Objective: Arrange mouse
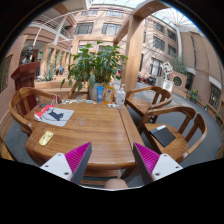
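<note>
My gripper [112, 148] is open, its two magenta-padded fingers [78, 157] spread wide over the near edge of a wooden table [95, 135]. A small pale rounded thing [112, 184] shows low between the fingers; I cannot tell what it is. At the table's far left lies a flat printed sheet or pad with a red edge [55, 115], with a small dark shape on it that may be the mouse. A small yellow object [46, 137] lies nearer, on the table's left side. Both are well beyond the fingers, to the left.
At the table's far end stand a potted plant [95, 62], a blue cup [98, 92] and a clear glass [118, 98]. Wooden chairs stand at the left [25, 105] and right [175, 130]; a dark flat item [162, 135] lies on the right seat.
</note>
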